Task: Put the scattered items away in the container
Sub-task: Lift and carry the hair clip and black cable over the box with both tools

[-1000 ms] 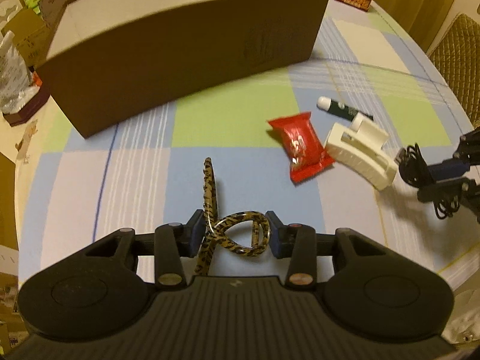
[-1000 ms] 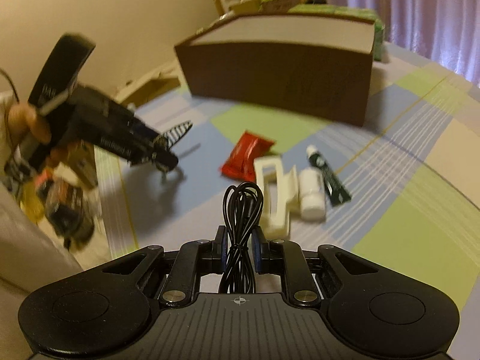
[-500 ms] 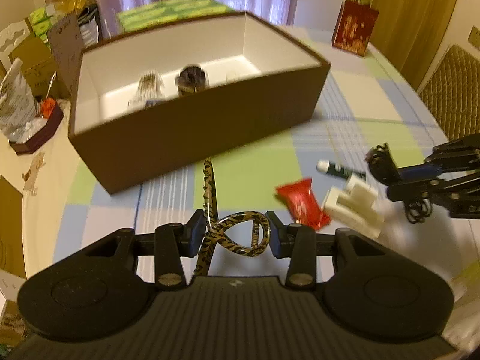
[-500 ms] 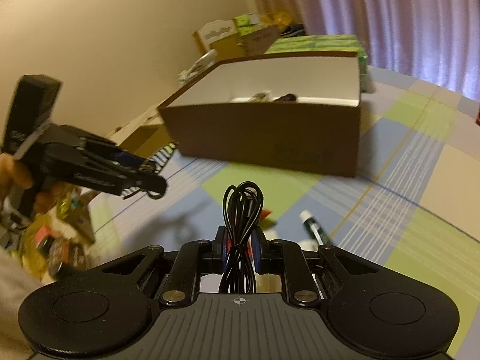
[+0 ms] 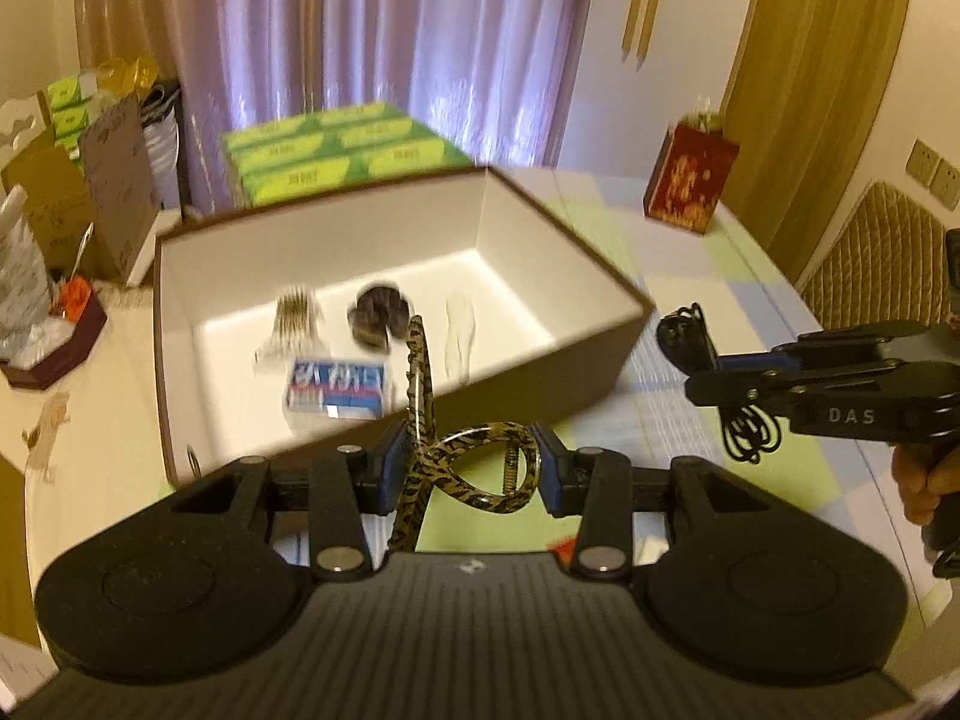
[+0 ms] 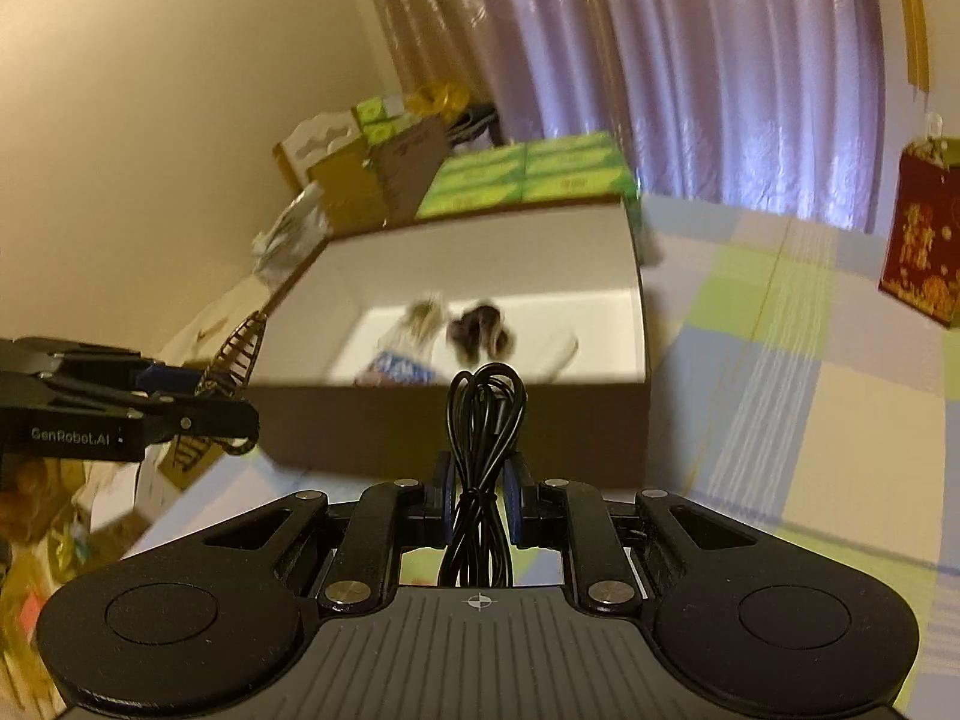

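My left gripper point(image 5: 468, 468) is shut on a leopard-print hair clip point(image 5: 480, 471), held in the air just in front of the brown box point(image 5: 600, 372). The box's white inside holds a blue packet point(image 5: 336, 387), a dark hair tie point(image 5: 378, 315) and a comb-like clip point(image 5: 291, 321). My right gripper point(image 6: 478, 489) is shut on a bundled black cable point(image 6: 483, 420), also raised, facing the brown box point(image 6: 456, 426) from its near side. In the left wrist view the right gripper point(image 5: 702, 372) hangs to the right of the box with the cable point(image 5: 690, 336).
Green cartons point(image 5: 336, 150) stand behind the box. A red gift bag point(image 5: 690, 180) sits at the far right on the checked tablecloth point(image 6: 780, 360). Cardboard boxes and bags point(image 5: 66, 192) crowd the left side. A padded chair point(image 5: 882, 264) stands at the right.
Both grippers have risen and moved toward the box with their items. The box's inside has come into fuller view; the table items below have dropped out of sight.
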`<action>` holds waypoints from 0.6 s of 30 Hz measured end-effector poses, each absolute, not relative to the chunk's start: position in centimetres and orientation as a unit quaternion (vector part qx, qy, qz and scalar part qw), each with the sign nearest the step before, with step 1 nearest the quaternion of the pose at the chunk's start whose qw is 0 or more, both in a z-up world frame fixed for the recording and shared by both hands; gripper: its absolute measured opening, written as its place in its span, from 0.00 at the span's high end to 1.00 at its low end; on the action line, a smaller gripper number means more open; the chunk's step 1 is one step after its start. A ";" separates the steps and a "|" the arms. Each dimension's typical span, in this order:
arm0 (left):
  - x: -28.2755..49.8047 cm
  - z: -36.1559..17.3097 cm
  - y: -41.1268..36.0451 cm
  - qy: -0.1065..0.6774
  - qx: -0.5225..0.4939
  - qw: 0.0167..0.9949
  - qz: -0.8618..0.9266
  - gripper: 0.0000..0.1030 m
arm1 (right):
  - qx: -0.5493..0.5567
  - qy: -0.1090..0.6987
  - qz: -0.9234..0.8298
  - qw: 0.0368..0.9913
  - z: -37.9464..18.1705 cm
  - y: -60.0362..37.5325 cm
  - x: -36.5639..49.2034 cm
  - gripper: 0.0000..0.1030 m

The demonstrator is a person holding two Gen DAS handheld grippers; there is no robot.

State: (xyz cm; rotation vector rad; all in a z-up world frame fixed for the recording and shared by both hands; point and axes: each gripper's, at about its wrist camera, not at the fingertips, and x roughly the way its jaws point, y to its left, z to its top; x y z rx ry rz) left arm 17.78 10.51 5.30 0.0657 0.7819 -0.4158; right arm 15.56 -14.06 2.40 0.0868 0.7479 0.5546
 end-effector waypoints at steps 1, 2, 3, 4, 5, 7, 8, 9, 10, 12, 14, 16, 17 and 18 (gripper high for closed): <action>18.3 5.7 10.6 0.373 0.032 0.905 -0.202 0.64 | 0.042 0.356 0.266 0.895 2.8 -13.7 16.0 0.81; 18.9 6.0 10.7 0.368 0.032 0.907 -0.204 0.64 | 0.043 0.351 0.265 0.897 3.3 -13.4 16.6 0.81; 19.4 6.3 10.8 0.363 0.032 0.908 -0.204 0.64 | 0.043 0.346 0.264 0.899 3.7 -13.0 17.2 0.81; 20.0 6.7 11.0 0.358 0.033 0.910 -0.205 0.64 | 0.044 0.341 0.263 0.902 4.0 -12.7 17.8 0.81; 20.5 7.0 11.1 0.353 0.034 0.912 -0.205 0.64 | 0.045 0.336 0.262 0.904 4.4 -12.4 18.4 0.81; 21.6 7.4 11.4 0.344 0.038 0.916 -0.203 0.64 | 0.045 0.326 0.261 0.907 5.1 -11.7 19.6 0.81; 22.3 7.6 11.6 0.341 0.039 0.918 -0.200 0.64 | 0.044 0.321 0.259 0.910 5.4 -11.4 20.3 0.81; 22.9 7.7 11.8 0.340 0.039 0.919 -0.198 0.64 | 0.043 0.318 0.258 0.911 5.7 -11.1 20.9 0.81; 23.5 7.8 12.1 0.340 0.039 0.920 -0.194 0.64 | 0.043 0.316 0.257 0.912 5.9 -10.9 21.5 0.81; 24.8 7.8 12.5 0.339 0.038 0.921 -0.187 0.64 | 0.043 0.314 0.254 0.914 6.0 -10.3 22.8 0.81; 25.9 7.6 12.9 0.342 0.035 0.921 -0.181 0.64 | 0.042 0.317 0.248 0.914 5.8 -9.9 23.9 0.81; 26.9 7.3 13.3 0.347 0.035 0.920 -0.178 0.64 | 0.044 0.322 0.244 0.914 5.4 -9.5 24.9 0.81; 27.4 7.0 13.4 0.349 0.036 0.920 -0.175 0.64 | 0.042 0.325 0.241 0.914 5.2 -9.4 25.3 0.81; 27.7 6.8 13.5 0.352 0.036 0.919 -0.175 0.64 | 0.040 0.328 0.238 0.913 4.9 -9.3 25.7 0.81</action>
